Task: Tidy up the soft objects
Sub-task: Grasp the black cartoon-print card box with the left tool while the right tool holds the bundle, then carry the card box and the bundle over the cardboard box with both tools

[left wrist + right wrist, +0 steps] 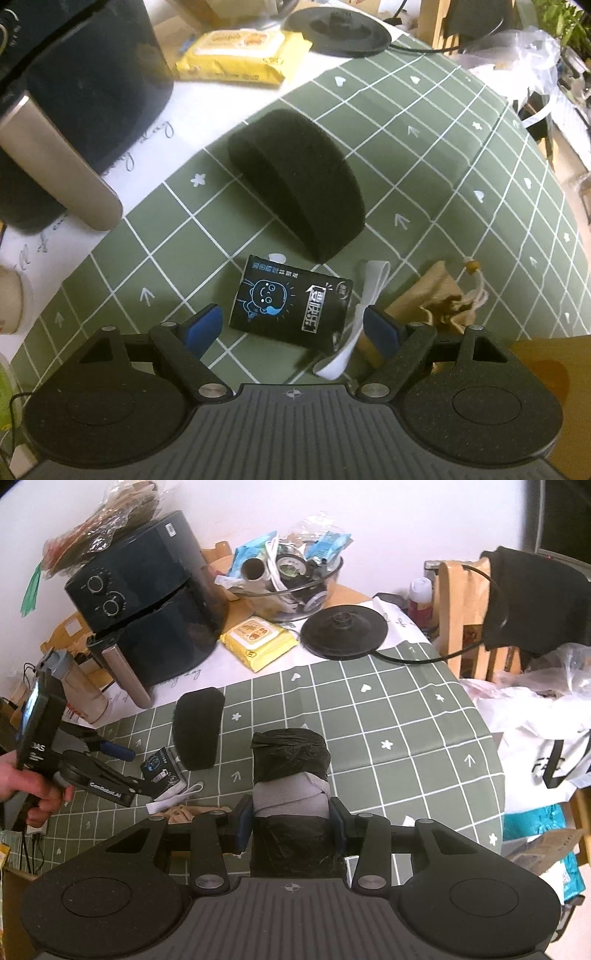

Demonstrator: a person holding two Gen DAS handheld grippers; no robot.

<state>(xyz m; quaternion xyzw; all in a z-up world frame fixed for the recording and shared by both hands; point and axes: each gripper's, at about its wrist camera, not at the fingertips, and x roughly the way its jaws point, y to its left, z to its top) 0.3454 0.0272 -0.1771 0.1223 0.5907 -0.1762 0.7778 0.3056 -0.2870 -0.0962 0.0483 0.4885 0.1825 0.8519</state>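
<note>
While your left hand-held gripper [293,326] hangs spread wide over the black tissue packet [290,301], nothing is gripped yet: the blue pads stand clear of the packet on both sides, and it lies flat on the green checked surface [443,147], just in front of the black foam block [295,184]. Your right hand-held gripper [291,818] is clenched on a roll wrapped in black plastic and grey cloth [290,775]. The main risk is on the left: a white strap [364,295] lies against the packet's right edge, with a beige drawstring pouch [432,295] just beyond, so closing here could pinch the strap along with the packet and drag it. The packet also sits skewed, so it may twist out. I cannot quite tell whether the strap runs under the packet.
</note>
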